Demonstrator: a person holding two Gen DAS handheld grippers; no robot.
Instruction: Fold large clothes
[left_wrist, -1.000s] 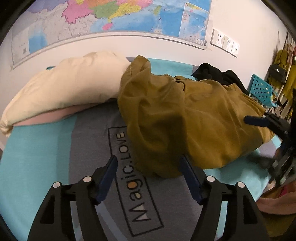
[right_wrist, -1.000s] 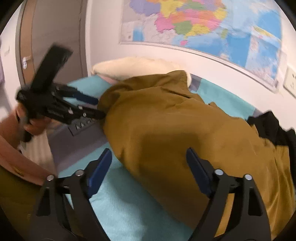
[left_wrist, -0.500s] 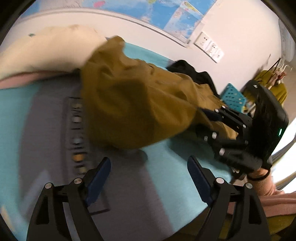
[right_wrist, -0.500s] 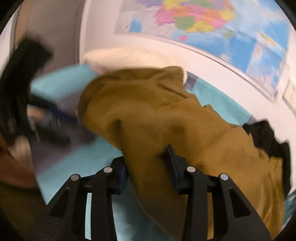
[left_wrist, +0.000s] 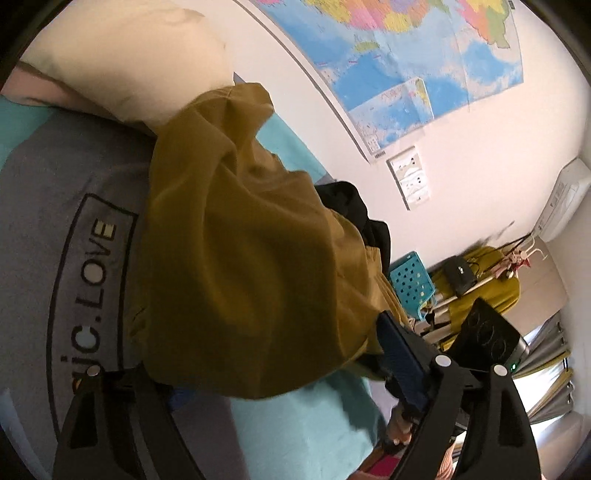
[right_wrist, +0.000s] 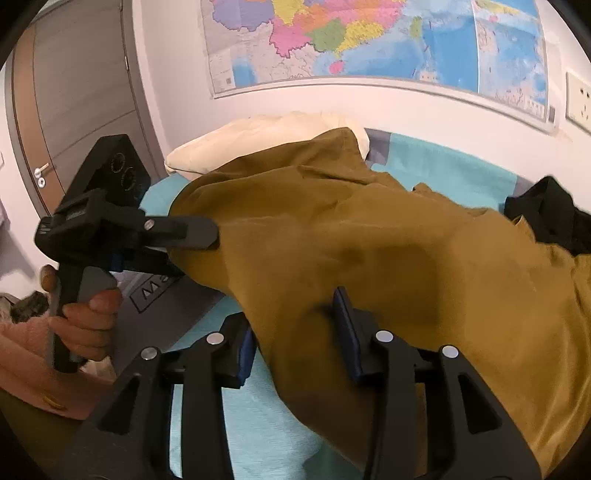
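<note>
Teal-and-grey bed carries mustard garment, cream pillow.

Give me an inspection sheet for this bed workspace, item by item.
Surface: bed cover, teal and grey, with printed lettering.
Job's things: mustard garment heaped across the bed, unfolded.
Clutter: cream pillow by the wall; black garment beyond the mustard one.
Grippers: right tool has mustard cloth between its pads, jaws opening; left tool jaws opening wide at the garment's edge.
Cables: nothing seen.
Surroundings: wall map, wall sockets, teal perforated chair, door.
</note>
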